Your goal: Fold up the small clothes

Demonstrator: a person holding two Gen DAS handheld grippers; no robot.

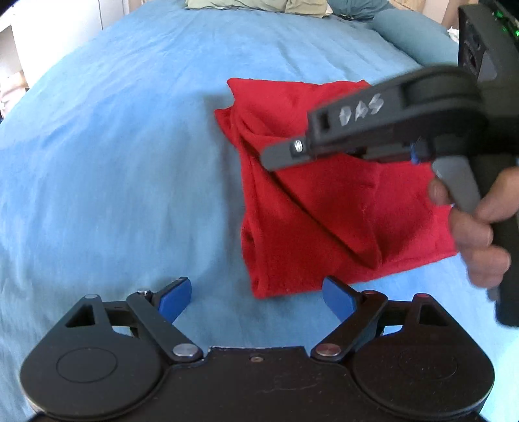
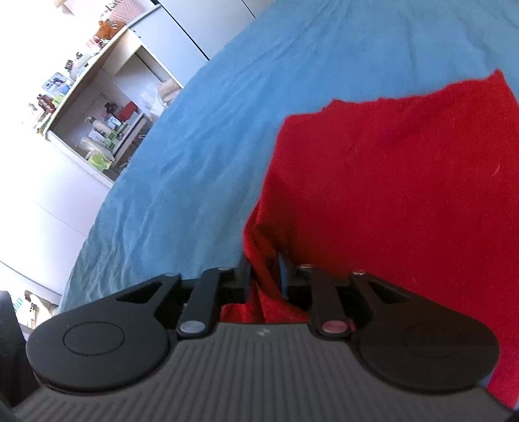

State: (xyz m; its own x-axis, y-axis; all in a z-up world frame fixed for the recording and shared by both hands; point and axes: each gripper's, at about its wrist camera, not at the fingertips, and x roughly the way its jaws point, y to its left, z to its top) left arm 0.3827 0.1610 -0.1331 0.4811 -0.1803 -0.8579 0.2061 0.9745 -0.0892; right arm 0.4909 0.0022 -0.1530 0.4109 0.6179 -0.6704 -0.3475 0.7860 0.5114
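Note:
A red garment lies partly folded on the blue bedsheet. My left gripper is open and empty, its blue pads just short of the garment's near corner. My right gripper reaches in from the right over the garment. In the right wrist view the right gripper is shut on a fold of the red garment, with cloth bunched between its jaws.
Pillows lie at the far end of the bed. A white shelf unit with small items stands beyond the bed's edge. The blue sheet stretches to the left of the garment.

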